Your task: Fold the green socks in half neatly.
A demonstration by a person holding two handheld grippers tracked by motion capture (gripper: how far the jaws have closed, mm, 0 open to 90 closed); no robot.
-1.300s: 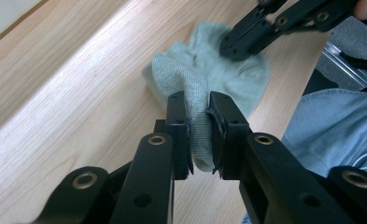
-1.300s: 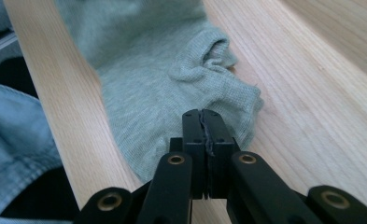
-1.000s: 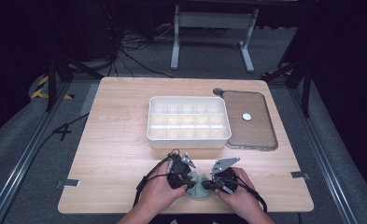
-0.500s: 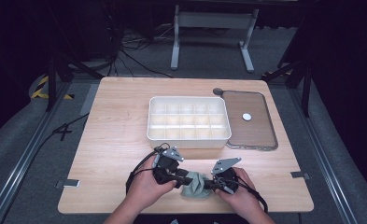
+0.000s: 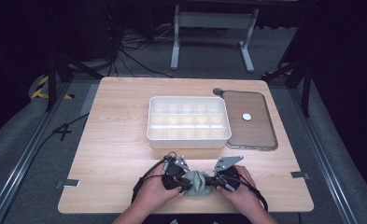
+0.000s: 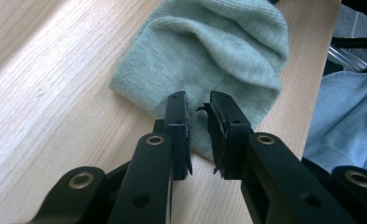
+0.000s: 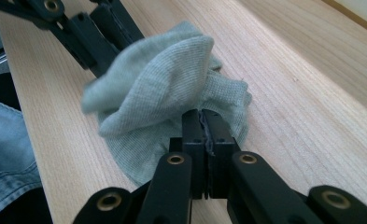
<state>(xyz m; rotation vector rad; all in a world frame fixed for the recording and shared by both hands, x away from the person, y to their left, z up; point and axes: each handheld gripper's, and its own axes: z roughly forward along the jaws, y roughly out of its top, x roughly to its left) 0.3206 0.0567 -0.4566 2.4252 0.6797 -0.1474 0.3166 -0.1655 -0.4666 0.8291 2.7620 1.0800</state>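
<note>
A pale green sock [image 5: 198, 183] lies bunched on the wooden table [image 5: 116, 140] near its front edge, between my two grippers. My left gripper [image 5: 186, 183] reaches it from the left; in the left gripper view its jaws [image 6: 197, 100] have just closed onto a fold of the sock [image 6: 209, 46], with fabric showing in the narrow gap. My right gripper [image 5: 212, 182] comes from the right. In the right gripper view its jaws [image 7: 202, 114] are pressed together on the near edge of the sock [image 7: 162, 79], whose far side is drawn up.
A white compartment tray [image 5: 189, 140] stands at mid-table, a short way beyond the grippers. To its right lies a flat brown lid [image 5: 253, 135] with a white knob. The table's front edge is just behind my hands, with a denim-clad leg [image 6: 344, 121] below it.
The left gripper drew away to the left of the sock half a second ago, then came back right and down onto it. The right gripper has stayed put.
</note>
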